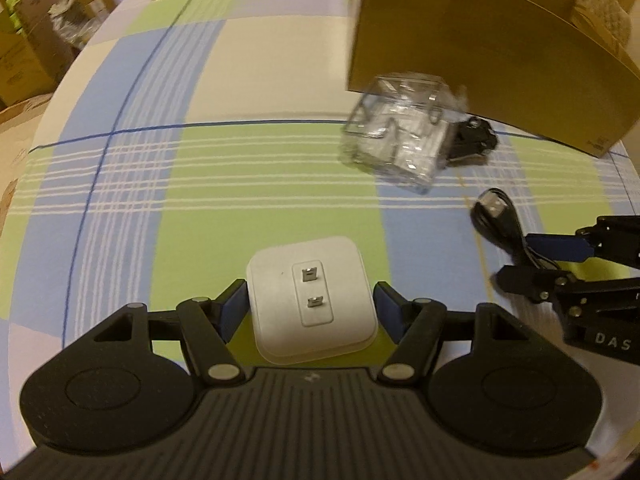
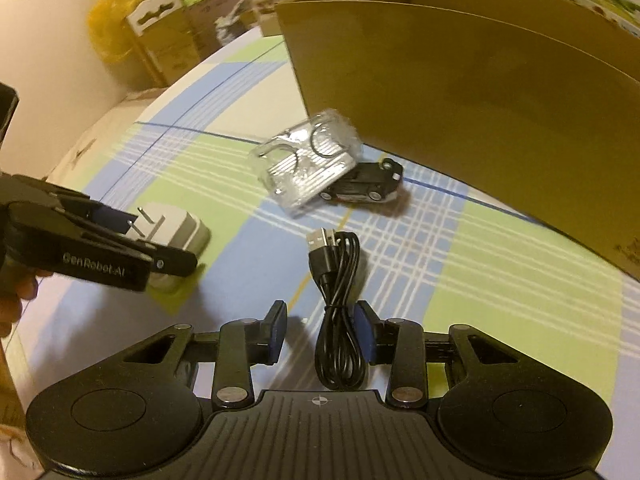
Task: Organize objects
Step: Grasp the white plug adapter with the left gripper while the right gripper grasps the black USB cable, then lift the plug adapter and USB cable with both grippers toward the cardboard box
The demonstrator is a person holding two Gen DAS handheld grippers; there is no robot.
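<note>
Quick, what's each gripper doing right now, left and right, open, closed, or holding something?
Left gripper: closed on the white plug adapter.
Right gripper: open, jaws around the black USB cable but not yet clamped on it.

cloth, plastic, card and a little metal

the worktop [image 1: 260,92] wears a matt checked cloth; the charger [image 1: 311,300] is smooth white plastic with two dull metal prongs; the cable [image 2: 340,312] is glossy black with a metal plug; the clear pack [image 2: 306,164] is shiny crinkled plastic; the box [image 2: 480,120] is matt brown card; each claw is matt black plastic, ribbed at the base.
</note>
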